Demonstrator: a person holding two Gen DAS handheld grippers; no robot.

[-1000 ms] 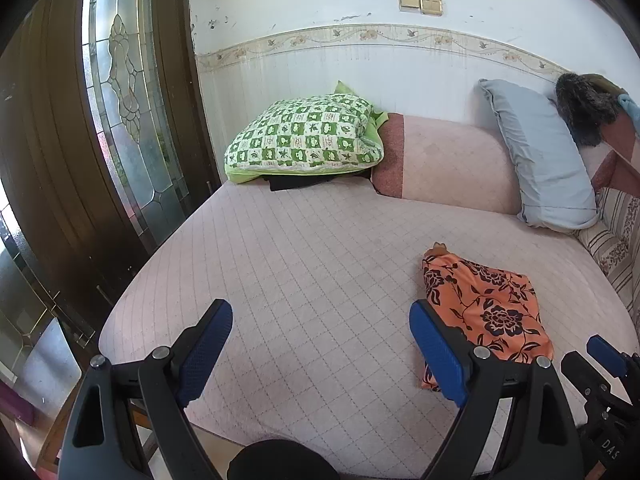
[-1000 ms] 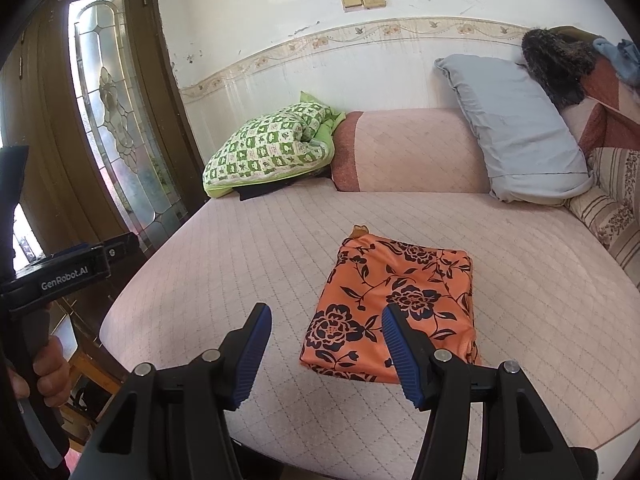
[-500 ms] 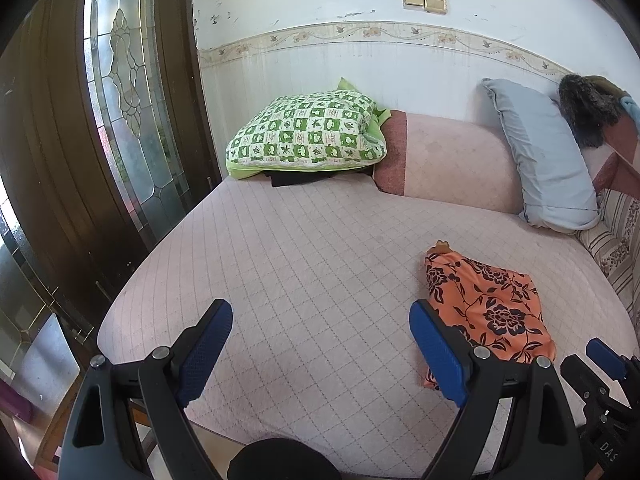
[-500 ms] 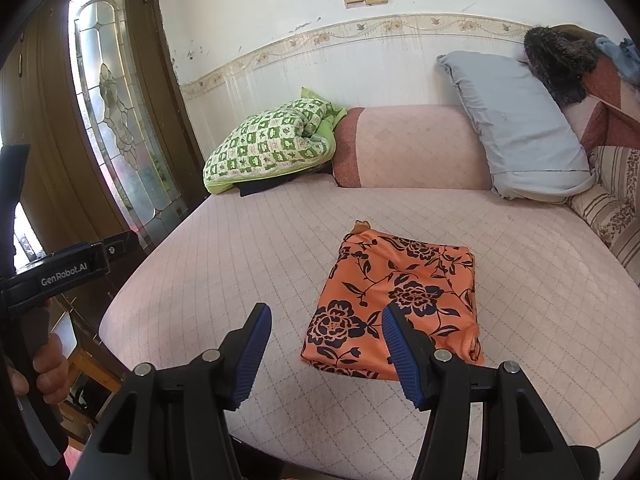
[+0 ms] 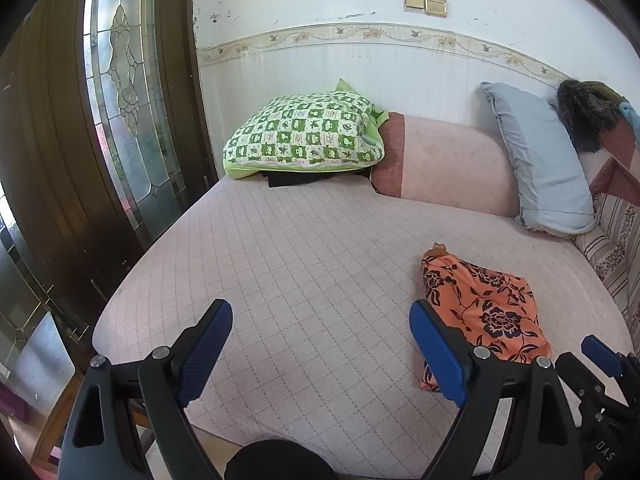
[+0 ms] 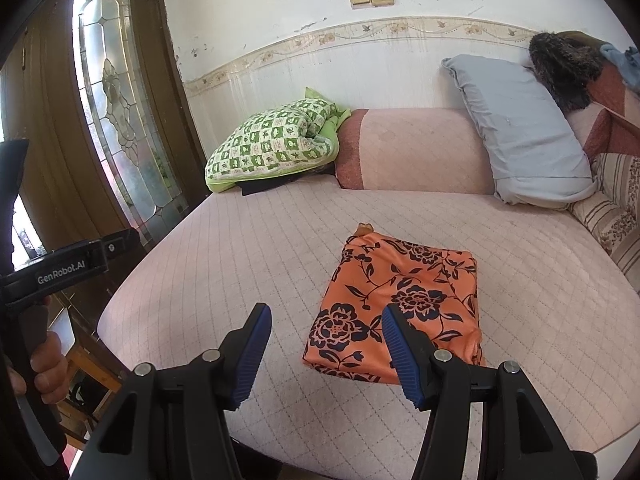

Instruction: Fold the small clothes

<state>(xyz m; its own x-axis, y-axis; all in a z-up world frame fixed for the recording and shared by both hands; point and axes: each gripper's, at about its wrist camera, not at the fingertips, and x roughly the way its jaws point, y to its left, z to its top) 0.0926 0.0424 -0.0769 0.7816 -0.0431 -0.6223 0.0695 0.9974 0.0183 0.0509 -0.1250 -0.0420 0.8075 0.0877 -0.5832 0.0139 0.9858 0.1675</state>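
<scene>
An orange garment with dark flowers lies folded into a flat rectangle on the pink quilted bed. It also shows in the left wrist view, to the right of my left gripper. My left gripper is open and empty above the bed's near edge. My right gripper is open and empty, just in front of the garment's near edge, its right finger overlapping the cloth's corner in view. The left tool's handle and hand show at the left of the right wrist view.
A green checked pillow lies at the back left on dark cloth. A pink bolster and a grey-blue pillow lean on the wall. Striped cushions and piled clothes sit at the right. A wooden door with leaded glass stands left.
Both grippers have drawn back and risen slightly, so the bed and garment sit a little lower and farther in view. Both stay open. The garment has not moved.
</scene>
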